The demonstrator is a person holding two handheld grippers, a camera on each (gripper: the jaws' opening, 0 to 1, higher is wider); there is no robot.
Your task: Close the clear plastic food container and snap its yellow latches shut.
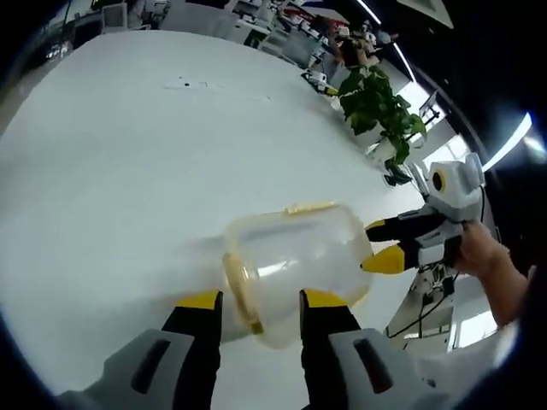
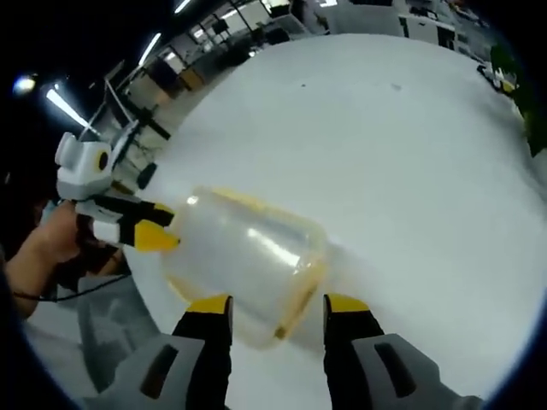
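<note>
The clear plastic container [image 1: 295, 256] lies on its side on the white table [image 1: 128, 171]. A yellow latch [image 1: 309, 207] shows on its upper side and a yellow rim [image 1: 239, 286] at its left end. My left gripper [image 1: 261, 301] is open, its jaws on either side of the container's near side. My right gripper [image 1: 380, 245] comes in from the right, open, with its yellow tips at the container's right end. In the right gripper view the container [image 2: 248, 260] lies just ahead of my open right gripper [image 2: 278, 305]. There the left gripper [image 2: 141, 226] touches its left end.
A potted green plant [image 1: 376, 107] stands at the table's far right edge. Desks and chairs [image 1: 282, 34] fill the office behind the table. A person's hand [image 1: 483, 256] holds the right gripper, and another hand [image 2: 43, 248] holds the left one. The table edge [image 2: 154, 299] runs close by.
</note>
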